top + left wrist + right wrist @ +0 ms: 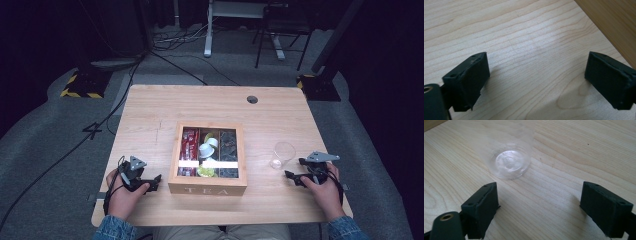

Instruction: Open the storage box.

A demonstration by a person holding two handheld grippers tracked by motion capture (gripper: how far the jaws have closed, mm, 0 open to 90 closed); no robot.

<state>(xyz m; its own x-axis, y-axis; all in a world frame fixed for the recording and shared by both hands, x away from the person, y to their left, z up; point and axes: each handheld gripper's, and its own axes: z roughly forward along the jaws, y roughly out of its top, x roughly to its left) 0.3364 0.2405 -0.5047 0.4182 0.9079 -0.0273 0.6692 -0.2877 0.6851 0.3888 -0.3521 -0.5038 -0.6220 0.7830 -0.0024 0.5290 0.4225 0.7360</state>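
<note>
Clear cup [510, 157] upright on table [574, 150], upper left of right gripper view, just ahead of jaws, not between them. Right gripper [539, 207] jaws wide apart, empty. Left gripper [536, 82] jaws apart over bare wood, tea box [614, 22] at upper right.

Denim sleeves [114, 229] — black claws [156, 181], grey three-cornered plates [137, 162].

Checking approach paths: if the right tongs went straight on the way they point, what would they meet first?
Most likely the clear plastic cup, upright just ahead of the open right tongs, slightly off-centre toward one jaw.
</note>
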